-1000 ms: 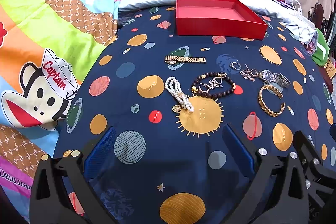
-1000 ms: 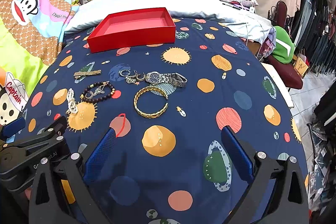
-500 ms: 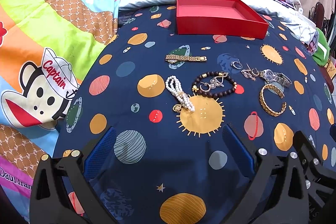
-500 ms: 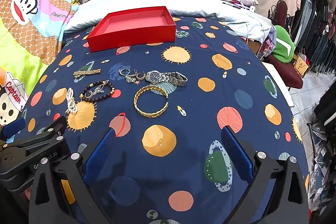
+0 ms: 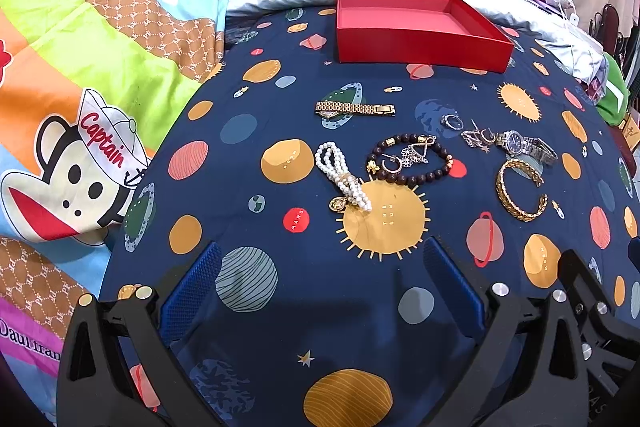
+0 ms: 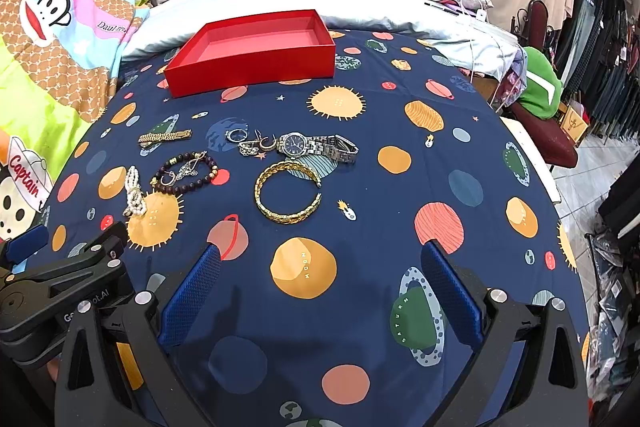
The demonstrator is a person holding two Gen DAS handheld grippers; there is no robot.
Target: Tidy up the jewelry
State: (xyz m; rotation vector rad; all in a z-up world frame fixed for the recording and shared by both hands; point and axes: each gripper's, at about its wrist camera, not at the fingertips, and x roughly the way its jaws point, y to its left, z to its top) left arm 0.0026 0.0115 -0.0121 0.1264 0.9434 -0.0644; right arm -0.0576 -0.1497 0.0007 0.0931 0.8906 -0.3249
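Both grippers hover low over a navy planet-print cloth [image 5: 280, 307], and nothing is in either one. The left gripper [image 5: 320, 279] has its jaws wide apart over a striped planet and the big yellow sun. The right gripper [image 6: 316, 287] has its jaws spread just as wide, empty, framing an orange disc marked "MOON", with a green ringed planet reading "SATURN" just inside the right-hand pad.

The jewelry lies loose on the cloth, well ahead of both grippers. In the left view, a pearl bracelet [image 5: 344, 179] lies with its end on the sun, which is printed "THE SUN"; a small red dot beside it reads "MARS". Just to its right sits a dark bead bracelet [image 5: 412, 179] with a hoop earring and small silver charms inside its loop. Beyond them a gold watch band [image 5: 354, 108] lies flat. Further right come a small ring [image 5: 452, 122], a tangle of earrings [image 5: 478, 139], a silver wristwatch [image 6: 316, 145] with a dark dial, and an open gold cuff bangle [image 6: 288, 193] just in front of the watch.

The red box [image 6: 256, 67] stands open at the far edge of the cloth, nothing inside it.

To the left, a bright cartoon-monkey blanket [image 5: 80, 67] shows a cap lettered "Captain". The left gripper's body, seen from the right view, carries partly hidden white lettering ending in ".AI".
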